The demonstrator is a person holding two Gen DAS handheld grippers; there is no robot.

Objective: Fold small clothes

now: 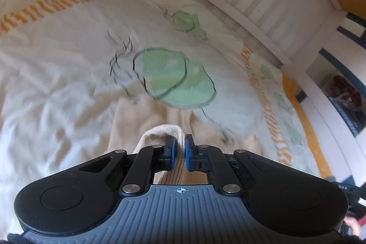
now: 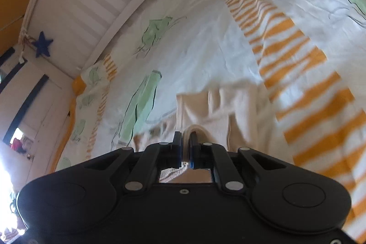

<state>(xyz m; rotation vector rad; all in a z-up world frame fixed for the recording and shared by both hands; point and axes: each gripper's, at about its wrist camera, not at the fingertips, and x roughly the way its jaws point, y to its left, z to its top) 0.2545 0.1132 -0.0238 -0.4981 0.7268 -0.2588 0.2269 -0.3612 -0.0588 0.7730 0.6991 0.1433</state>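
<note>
Printed bedsheet (image 1: 68,42); one beige garment (image 1: 160,111) pinched by two grippers' fingers.

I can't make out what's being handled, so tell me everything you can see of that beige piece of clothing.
The beige garment is a small, soft piece that looks like ribbed knit. It lies crumpled on the leaf-printed bedcover. The left claw and right claw are each shut on a bunched fold of its near edge. The blur hides what kind of garment it is.

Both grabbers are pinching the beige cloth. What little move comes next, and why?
Probably lift both together and carry the pinched edge over the rest. The left gripper and right gripper are each shut on the small beige knitted garment, which lies rumpled on the leaf-printed bedspread.
</note>
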